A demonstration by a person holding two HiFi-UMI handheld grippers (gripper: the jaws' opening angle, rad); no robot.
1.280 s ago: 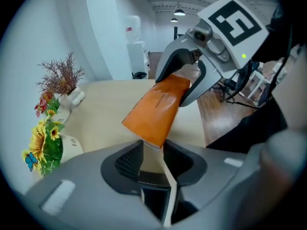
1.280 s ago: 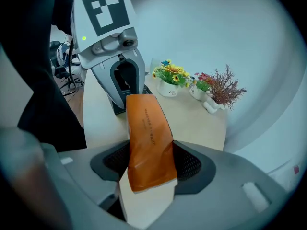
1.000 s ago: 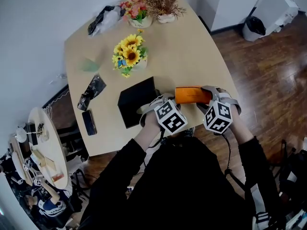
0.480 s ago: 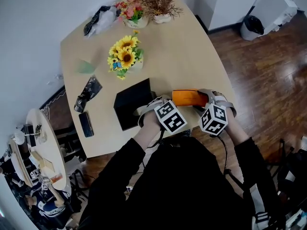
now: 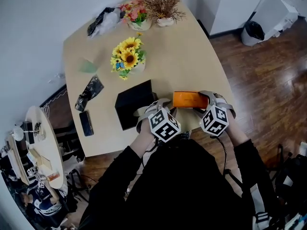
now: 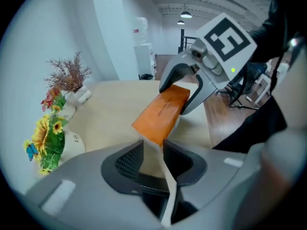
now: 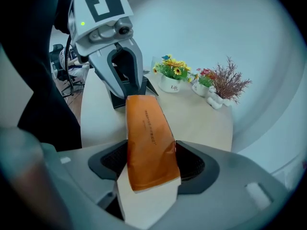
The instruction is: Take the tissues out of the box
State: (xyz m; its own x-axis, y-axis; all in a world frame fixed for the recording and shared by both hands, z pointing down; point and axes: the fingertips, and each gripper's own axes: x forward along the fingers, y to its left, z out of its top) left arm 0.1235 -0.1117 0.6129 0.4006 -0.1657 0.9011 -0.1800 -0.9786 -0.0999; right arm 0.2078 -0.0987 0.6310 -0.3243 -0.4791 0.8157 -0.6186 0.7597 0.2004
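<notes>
An orange tissue pack [image 5: 189, 99] hangs over the table's near edge, between the fingers of my right gripper [image 5: 201, 103]. In the right gripper view the pack [image 7: 148, 138] lies between both pads, creased at the right one, while the jaws are opening. A white sheet [image 7: 144, 200] shows beneath it. My left gripper [image 5: 166, 111] is at the pack's left end. It is shut on a thin white tissue [image 6: 168, 186] that runs from the pack's end [image 6: 160, 114] down between its jaws [image 6: 152, 150].
A black box [image 5: 135, 103] stands on the beige table [image 5: 192, 56] just left of my left gripper. Behind it is a sunflower vase [image 5: 127, 59], with more flowers and dried plants [image 5: 163, 6] at the far edge. A phone [image 5: 86, 123] and a black packet [image 5: 89, 93] lie at the left.
My left gripper has drawn slightly back toward my body, away from the pack. The orange pack stays in the right gripper and has barely shifted.
</notes>
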